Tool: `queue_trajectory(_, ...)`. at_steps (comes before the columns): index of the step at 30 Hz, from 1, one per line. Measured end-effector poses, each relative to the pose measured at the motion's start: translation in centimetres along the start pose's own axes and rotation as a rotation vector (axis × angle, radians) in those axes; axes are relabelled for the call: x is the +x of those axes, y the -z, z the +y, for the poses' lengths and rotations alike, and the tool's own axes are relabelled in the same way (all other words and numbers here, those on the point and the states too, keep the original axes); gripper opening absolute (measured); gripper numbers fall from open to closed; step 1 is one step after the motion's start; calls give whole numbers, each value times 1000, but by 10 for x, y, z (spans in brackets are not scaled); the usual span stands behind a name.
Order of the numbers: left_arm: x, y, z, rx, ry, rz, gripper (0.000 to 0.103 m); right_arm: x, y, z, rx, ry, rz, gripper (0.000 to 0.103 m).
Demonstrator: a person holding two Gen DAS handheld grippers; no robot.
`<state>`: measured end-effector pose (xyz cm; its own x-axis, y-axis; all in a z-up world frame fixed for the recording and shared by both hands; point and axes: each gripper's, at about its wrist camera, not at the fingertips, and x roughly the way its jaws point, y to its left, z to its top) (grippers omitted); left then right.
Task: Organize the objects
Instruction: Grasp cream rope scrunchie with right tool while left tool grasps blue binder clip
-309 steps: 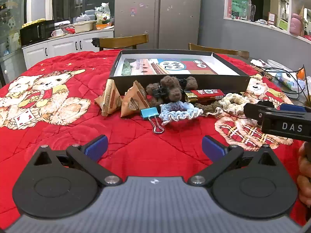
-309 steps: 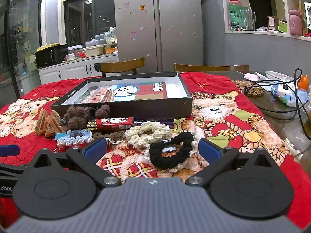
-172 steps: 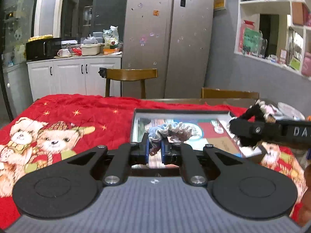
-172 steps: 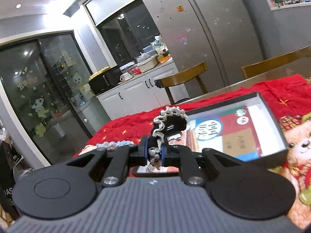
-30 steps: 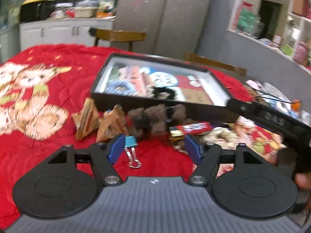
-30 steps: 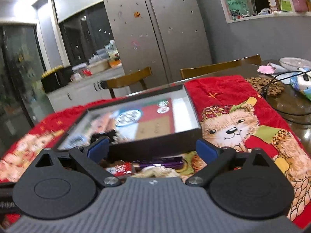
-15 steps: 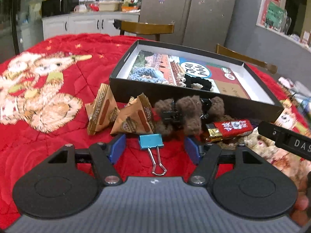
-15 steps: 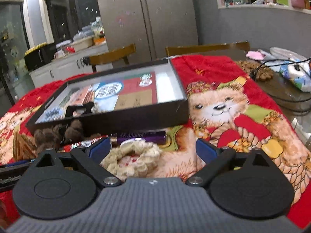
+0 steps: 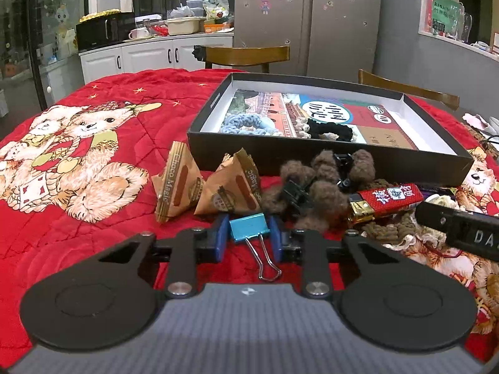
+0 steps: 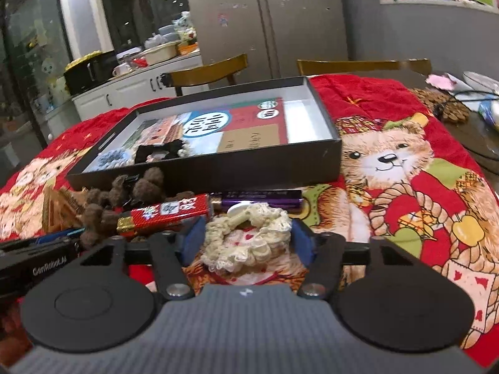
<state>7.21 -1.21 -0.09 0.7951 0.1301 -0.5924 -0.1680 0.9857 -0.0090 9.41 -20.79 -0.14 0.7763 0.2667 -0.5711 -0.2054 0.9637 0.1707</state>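
A black box (image 9: 324,157) holds a blue scrunchie (image 9: 246,123) and a black scrunchie (image 9: 327,131). In front of it lie two snack packets (image 9: 179,184), brown pompom clips (image 9: 318,184) and a red bar (image 9: 386,201). My left gripper (image 9: 249,233) has its pads close on both sides of a blue binder clip (image 9: 249,227) on the cloth. My right gripper (image 10: 246,240) straddles a cream scrunchie (image 10: 249,237), pads at its sides. The box (image 10: 218,168), red bar (image 10: 168,212) and a purple bar (image 10: 262,201) show in the right wrist view.
A red bear-print cloth (image 9: 93,143) covers the table. Wooden chairs (image 9: 246,56) stand behind it. Cables and small items (image 10: 467,99) lie on the bare table at the right. The right gripper's body (image 9: 461,230) sits beside the left one.
Both grippers have moved down and forward and narrowed: the left around the blue binder clip, the right around the cream scrunchie. Both objects still lie on the cloth.
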Motion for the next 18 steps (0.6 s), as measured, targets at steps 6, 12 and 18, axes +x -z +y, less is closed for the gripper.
queue_trajectory(6,-5,3,0,12,-6,-8,33,-2,1,1,-4,-49,1,31)
queue_trajectory(12,-7,4,2,4,-3,-12,33,-4,0,-3,21,-69,-10,15)
queue_trajectory(18,-7,4,3,1,-1,-16,33,-8,-1,-6,42,-84,-27,14)
